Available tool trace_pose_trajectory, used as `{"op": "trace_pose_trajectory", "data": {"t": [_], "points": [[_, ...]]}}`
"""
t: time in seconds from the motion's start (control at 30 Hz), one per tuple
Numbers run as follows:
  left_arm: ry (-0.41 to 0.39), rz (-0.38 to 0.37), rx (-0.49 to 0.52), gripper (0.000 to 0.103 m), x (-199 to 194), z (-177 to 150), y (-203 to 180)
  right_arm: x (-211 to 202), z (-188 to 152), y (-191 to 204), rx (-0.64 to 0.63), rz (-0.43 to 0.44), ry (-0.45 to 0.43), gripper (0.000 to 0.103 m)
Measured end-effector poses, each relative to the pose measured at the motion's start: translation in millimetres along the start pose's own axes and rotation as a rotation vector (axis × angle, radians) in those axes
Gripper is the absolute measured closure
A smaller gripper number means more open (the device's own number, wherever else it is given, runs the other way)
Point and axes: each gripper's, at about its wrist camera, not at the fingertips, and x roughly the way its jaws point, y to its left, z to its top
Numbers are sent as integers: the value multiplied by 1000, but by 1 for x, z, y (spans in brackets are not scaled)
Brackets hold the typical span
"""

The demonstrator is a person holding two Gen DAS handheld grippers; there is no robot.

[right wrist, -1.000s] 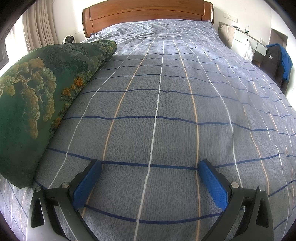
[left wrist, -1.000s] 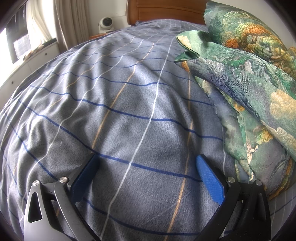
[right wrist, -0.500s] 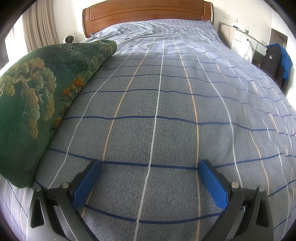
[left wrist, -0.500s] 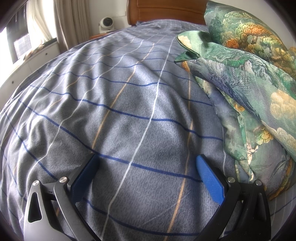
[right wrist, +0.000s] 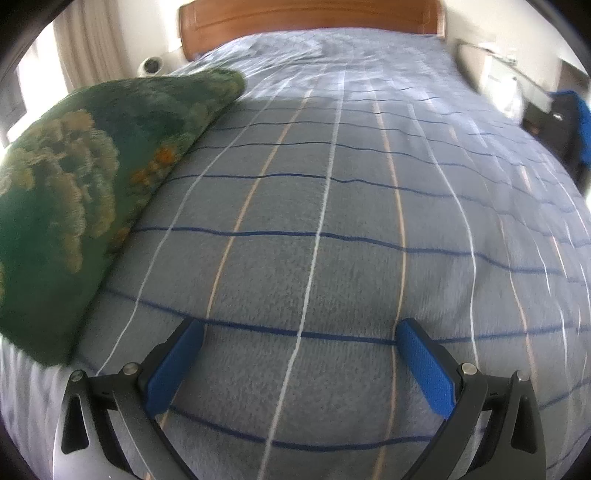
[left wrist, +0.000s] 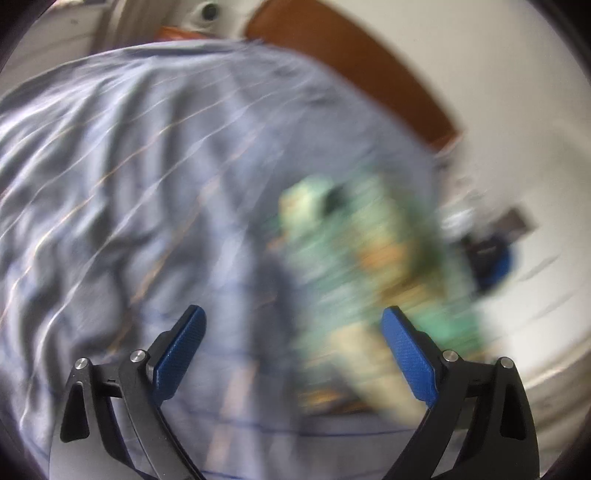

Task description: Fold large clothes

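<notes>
The green patterned garment (right wrist: pixel 85 177) lies bunched on the left part of the bed's grey checked cover (right wrist: pixel 332 229), reaching toward the wooden headboard (right wrist: pixel 310 18). In the left wrist view it is only a green and orange smear (left wrist: pixel 354 266), ahead and to the right of the left gripper (left wrist: pixel 293 341), whose blue pads (left wrist: pixel 181 350) are spread wide with nothing between them. The right gripper (right wrist: pixel 299 363) hangs low over bare cover beside the garment, its jaws likewise wide apart and empty.
</notes>
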Motion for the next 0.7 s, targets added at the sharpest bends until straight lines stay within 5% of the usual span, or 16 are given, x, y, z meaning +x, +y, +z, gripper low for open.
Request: {"op": "trace_pose_trajectory", "data": {"t": [0.13,0.17,0.23,0.3,0.5,0.57,0.7], "points": [[152,-221,25,3,38,29,-32,-34,12,-20,243,305,-115,0],[185,-213,31,3,53,30,-35,-37,18,-23,314,421,-127,0],[242,-78,42,4,89,31,-33,-24,37,-20,456,703,-72,0],[279,-6,36,3,114,29,-25,-2,51,-6,521,855,30,0],[368,89,76,0,147,25,-25,64,88,53,431,869,210,0],[383,106,79,2,153,25,-26,69,97,68,359,764,200,1],[314,144,93,38,150,20,-35,41,109,99,101,523,108,25]]}}
